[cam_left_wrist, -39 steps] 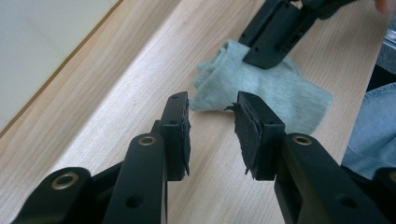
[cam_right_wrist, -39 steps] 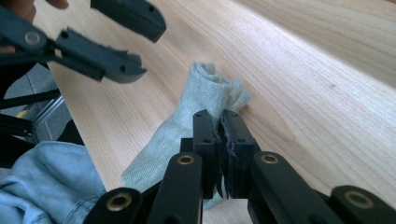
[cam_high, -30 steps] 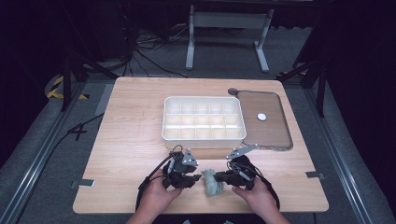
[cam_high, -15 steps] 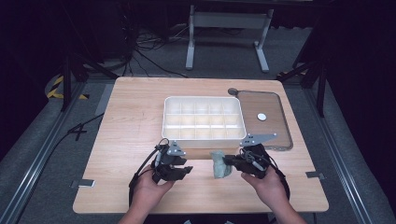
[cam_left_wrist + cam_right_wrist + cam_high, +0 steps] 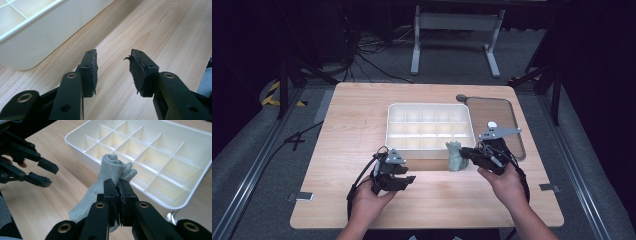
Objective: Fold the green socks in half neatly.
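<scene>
A grey-green rolled sock [image 5: 455, 155] [image 5: 110, 178] hangs off the table in front of the white divided tray [image 5: 429, 129] [image 5: 155, 160], pinched by my right gripper [image 5: 466, 153] [image 5: 117, 185], which is shut on its cloth. My left gripper [image 5: 408, 179] [image 5: 112, 67] is low over the wood at the front left of the tray; its jaws have just been opening and stand open with nothing between them. It appears at the left of the right gripper view too, left gripper [image 5: 48, 175].
A brown lid-like board [image 5: 499, 122] lies right of the tray, with a small white disc [image 5: 492, 125] on it. The tray's white wall [image 5: 37, 42] is close in front of the left gripper. Bare wooden tabletop [image 5: 357, 125] stretches left of the tray.
The right gripper has lifted the sock off the table and carried it up toward the tray's front edge. The left gripper let go of the sock, drew left and opened.
</scene>
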`<control>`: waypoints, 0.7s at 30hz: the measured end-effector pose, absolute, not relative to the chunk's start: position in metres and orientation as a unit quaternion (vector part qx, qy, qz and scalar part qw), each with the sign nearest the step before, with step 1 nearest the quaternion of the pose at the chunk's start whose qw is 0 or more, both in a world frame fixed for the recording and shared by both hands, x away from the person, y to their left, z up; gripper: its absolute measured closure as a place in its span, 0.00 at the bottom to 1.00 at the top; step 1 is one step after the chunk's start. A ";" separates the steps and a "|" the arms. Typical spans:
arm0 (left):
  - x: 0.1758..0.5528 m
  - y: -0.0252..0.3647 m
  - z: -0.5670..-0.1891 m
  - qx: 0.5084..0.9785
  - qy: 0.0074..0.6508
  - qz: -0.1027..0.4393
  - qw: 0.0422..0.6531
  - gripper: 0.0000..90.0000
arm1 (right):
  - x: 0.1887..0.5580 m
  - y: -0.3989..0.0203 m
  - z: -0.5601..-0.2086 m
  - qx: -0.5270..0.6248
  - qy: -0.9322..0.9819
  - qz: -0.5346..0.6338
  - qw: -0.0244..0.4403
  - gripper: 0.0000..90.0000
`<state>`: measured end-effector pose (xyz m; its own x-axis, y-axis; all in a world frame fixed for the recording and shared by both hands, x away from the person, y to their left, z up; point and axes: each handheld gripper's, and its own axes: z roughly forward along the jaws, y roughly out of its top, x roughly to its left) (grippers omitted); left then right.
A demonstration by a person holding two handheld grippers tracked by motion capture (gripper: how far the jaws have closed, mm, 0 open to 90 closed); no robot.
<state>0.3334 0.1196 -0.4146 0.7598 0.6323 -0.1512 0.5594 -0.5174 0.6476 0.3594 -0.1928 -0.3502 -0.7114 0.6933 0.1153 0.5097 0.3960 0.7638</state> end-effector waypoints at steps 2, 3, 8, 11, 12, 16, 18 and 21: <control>0.334 0.121 -0.415 0.868 0.344 0.052 0.353 0.64 | 0.363 -0.194 -0.347 0.361 0.828 0.411 0.122 0.96; 0.334 0.122 -0.415 0.868 0.346 0.052 0.353 0.64 | 0.365 -0.195 -0.345 0.357 0.828 0.413 0.129 0.96; 0.334 0.125 -0.415 0.863 0.353 0.048 0.358 0.64 | 0.380 -0.198 -0.336 0.346 0.827 0.415 0.156 0.96; 0.333 0.126 -0.414 0.861 0.356 0.048 0.360 0.64 | 0.386 -0.199 -0.333 0.348 0.824 0.415 0.164 0.96; 0.334 0.126 -0.414 0.860 0.356 0.048 0.361 0.64 | 0.389 -0.200 -0.331 0.348 0.824 0.413 0.168 0.96; 0.334 0.128 -0.414 0.859 0.359 0.047 0.363 0.64 | 0.400 -0.201 -0.327 0.354 0.822 0.409 0.176 0.96; 0.334 0.128 -0.414 0.859 0.359 0.047 0.363 0.64 | 0.406 -0.200 -0.327 0.356 0.823 0.404 0.181 0.96; 0.334 0.129 -0.414 0.861 0.357 0.046 0.361 0.64 | 0.415 -0.199 -0.326 0.358 0.825 0.395 0.188 0.96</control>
